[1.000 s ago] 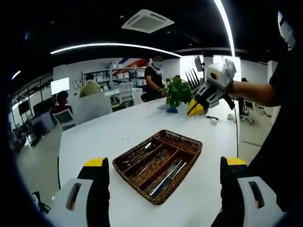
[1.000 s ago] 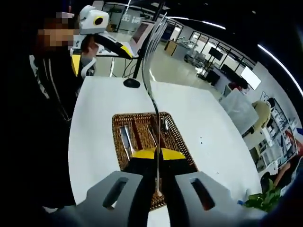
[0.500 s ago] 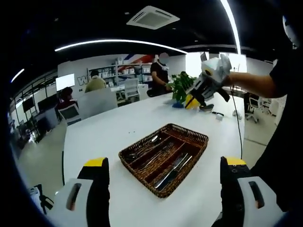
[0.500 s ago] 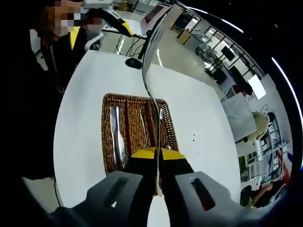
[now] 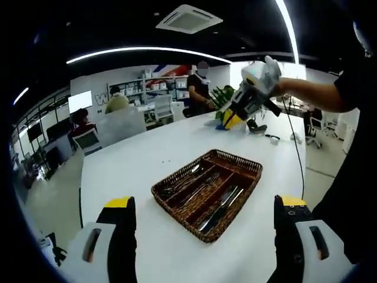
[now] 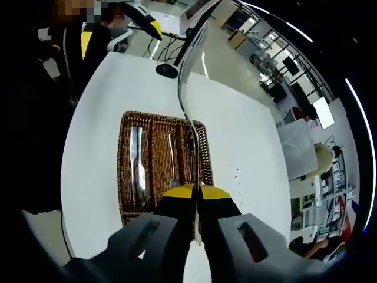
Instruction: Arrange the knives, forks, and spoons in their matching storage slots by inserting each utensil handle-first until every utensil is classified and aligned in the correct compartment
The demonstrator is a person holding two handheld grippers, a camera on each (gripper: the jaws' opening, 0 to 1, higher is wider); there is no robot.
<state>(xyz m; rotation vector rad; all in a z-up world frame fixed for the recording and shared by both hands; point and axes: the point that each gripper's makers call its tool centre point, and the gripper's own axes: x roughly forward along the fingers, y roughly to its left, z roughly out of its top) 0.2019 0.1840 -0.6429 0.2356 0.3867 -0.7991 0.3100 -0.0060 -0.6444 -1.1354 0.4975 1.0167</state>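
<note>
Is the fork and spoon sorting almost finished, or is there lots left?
Nearly done, it seems. Knives, forks and spoons already lie in their own slots in the wicker tray. The right gripper is shut on one fork, held above the tray. The left gripper is open. That fork is what's left.

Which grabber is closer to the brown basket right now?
Hard to tell. The right gripper holds a fork above the basket; the left gripper, open, sits before it.
</note>
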